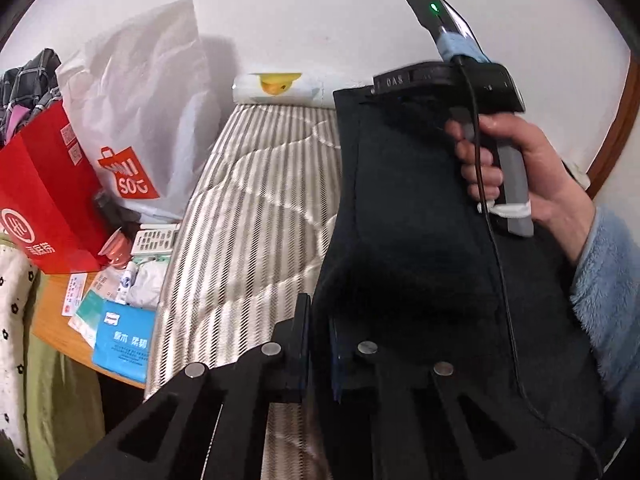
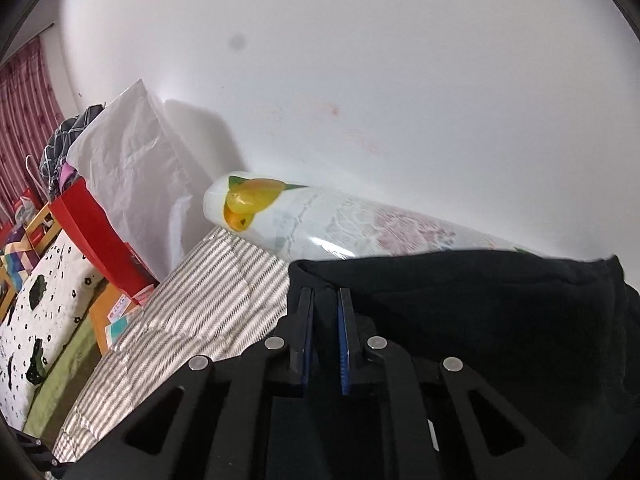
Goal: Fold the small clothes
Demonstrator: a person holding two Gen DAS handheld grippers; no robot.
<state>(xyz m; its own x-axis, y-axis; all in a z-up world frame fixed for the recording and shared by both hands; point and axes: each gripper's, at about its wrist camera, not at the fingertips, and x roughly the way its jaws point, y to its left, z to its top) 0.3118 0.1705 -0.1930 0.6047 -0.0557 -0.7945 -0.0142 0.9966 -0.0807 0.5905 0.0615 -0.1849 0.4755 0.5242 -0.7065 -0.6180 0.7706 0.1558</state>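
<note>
Left tongs (image 1: 320, 344) clamped; right tongs (image 2: 325, 336) clamped.

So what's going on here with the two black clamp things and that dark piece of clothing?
A person is folding a small dark garment on a bed with a striped cover, using a handheld gripper in each hand rather than bare fingers. The left gripper is shut on one edge of the cloth, and the right gripper is shut on another edge near a corner. The person's right hand, in a fluffy blue sleeve, grips the handle. The fold itself isn't made yet.
</note>
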